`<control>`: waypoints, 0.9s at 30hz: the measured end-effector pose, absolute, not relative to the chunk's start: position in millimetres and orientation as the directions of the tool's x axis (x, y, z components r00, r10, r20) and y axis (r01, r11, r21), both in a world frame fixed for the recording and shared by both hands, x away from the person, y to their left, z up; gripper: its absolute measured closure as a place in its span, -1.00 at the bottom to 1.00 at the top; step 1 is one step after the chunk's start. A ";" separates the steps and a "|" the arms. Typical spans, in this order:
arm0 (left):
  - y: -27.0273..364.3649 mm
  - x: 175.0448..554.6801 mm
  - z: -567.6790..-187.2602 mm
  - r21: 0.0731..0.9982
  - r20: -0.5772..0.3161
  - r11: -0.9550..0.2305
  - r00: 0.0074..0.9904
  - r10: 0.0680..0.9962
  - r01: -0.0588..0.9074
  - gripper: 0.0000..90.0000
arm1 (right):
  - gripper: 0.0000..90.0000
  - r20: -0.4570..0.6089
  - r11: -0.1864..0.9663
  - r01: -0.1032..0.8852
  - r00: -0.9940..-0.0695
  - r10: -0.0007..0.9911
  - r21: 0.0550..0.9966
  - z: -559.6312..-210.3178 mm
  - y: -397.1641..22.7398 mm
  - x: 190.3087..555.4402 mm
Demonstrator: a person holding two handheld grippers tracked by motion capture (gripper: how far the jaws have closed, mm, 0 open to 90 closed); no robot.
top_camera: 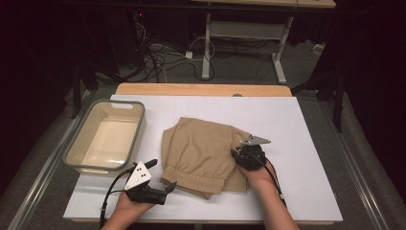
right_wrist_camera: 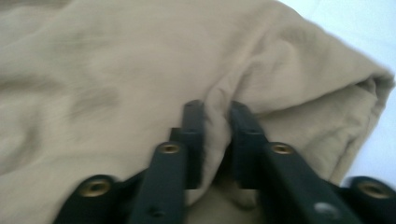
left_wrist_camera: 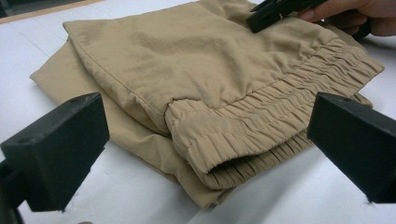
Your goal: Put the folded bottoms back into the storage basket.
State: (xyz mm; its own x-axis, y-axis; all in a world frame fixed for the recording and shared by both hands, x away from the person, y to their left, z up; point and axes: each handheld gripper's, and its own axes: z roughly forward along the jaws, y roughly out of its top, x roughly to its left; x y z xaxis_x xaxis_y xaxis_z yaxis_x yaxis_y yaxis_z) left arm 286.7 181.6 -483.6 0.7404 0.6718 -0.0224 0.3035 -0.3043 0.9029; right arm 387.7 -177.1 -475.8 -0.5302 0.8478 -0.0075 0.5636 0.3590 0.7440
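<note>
The white table (top_camera: 306, 143) carries a clear bin (top_camera: 76, 143) at my left, nothing inside it, and the tan shorts (top_camera: 201, 153) lying folded in the middle. My right gripper (right_wrist_camera: 215, 122) pinches a ridge of cloth near the far right edge; my left gripper (left_wrist_camera: 205, 144) waits wide apart before the elastic waistband (left_wrist_camera: 261, 121). Folding looks partly done, binning remains, I judge. I read no label or writing.
</note>
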 end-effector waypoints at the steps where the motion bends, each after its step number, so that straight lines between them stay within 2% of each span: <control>1: 181.2 286.4 -483.7 0.905 -0.025 -0.299 0.738 0.674 0.304 -1.00 | 0.83 -0.028 0.376 0.545 -0.542 0.840 0.750 -474.0 -176.3 385.4; 6: 181.5 286.2 -483.6 0.906 -0.025 -0.298 0.742 0.670 0.300 -1.00 | 0.87 -0.054 0.361 0.479 -0.542 0.839 0.800 -457.8 -184.7 379.6; 10: 182.2 286.1 -483.2 0.906 -0.025 -0.301 0.749 0.662 0.297 -1.00 | 0.85 -0.045 0.332 0.489 -0.509 0.860 0.806 -455.5 -196.8 384.8; 11: 182.2 285.6 -482.7 0.906 -0.024 -0.303 0.749 0.662 0.296 -1.00 | 0.63 -0.044 0.326 0.501 -0.494 0.868 0.801 -461.4 -200.1 388.4; 12: 182.2 285.4 -482.2 0.901 -0.027 -0.310 0.751 0.660 0.305 -1.00 | 0.63 -0.044 0.326 0.501 -0.494 0.868 0.801 -461.4 -200.1 388.4; 15: 182.4 282.6 -478.0 0.848 0.003 -0.396 0.742 0.670 0.354 -1.00 | 0.31 -0.008 0.289 0.489 -0.499 0.867 0.823 -459.6 -206.2 382.1; 16: 183.4 280.8 -476.6 0.834 0.016 -0.419 0.744 0.668 0.359 -1.00 | 0.27 -0.008 0.285 0.478 -0.501 0.865 0.831 -457.7 -208.6 377.4; 18: 185.8 277.8 -475.3 0.816 0.022 -0.442 0.743 0.669 0.374 -0.84 | 0.20 -0.003 0.285 0.471 -0.515 0.857 0.835 -456.3 -213.8 366.5; 19: 187.4 277.5 -475.8 0.809 0.007 -0.445 0.751 0.661 0.384 -0.62 | 0.19 0.001 0.293 0.470 -0.530 0.848 0.833 -458.0 -219.4 354.7; 20: 188.1 277.8 -477.2 0.803 -0.005 -0.448 0.757 0.654 0.392 -0.49 | 0.19 0.001 0.293 0.470 -0.530 0.848 0.833 -458.0 -219.4 354.7; 21: 187.7 278.2 -478.9 0.789 0.000 -0.462 0.753 0.658 0.404 -0.49 | 0.19 0.007 0.291 0.469 -0.536 0.844 0.834 -459.1 -222.0 348.3; 22: 187.1 278.8 -480.5 0.773 0.012 -0.482 0.751 0.660 0.412 -0.34 | 0.19 0.002 0.298 0.469 -0.539 0.842 0.832 -459.8 -224.2 341.5; 24: 188.0 277.9 -481.2 0.767 0.006 -0.487 0.754 0.657 0.418 -0.27 | 0.19 0.004 0.302 0.469 -0.546 0.838 0.830 -459.4 -227.9 326.6; 27: 184.5 270.4 -471.7 0.821 0.040 -0.463 0.775 0.631 0.334 -0.06 | 0.19 0.011 0.304 0.451 -0.574 0.819 0.839 -459.5 -230.1 303.0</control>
State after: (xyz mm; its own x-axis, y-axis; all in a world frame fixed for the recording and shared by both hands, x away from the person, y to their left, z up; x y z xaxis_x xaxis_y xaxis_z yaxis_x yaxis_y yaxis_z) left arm 270.4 184.5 -471.7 0.7746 0.6311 0.0402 0.3344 -0.4628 0.8210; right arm 303.0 -230.1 -459.5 -0.5739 0.8189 0.0112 0.4506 0.3044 0.8392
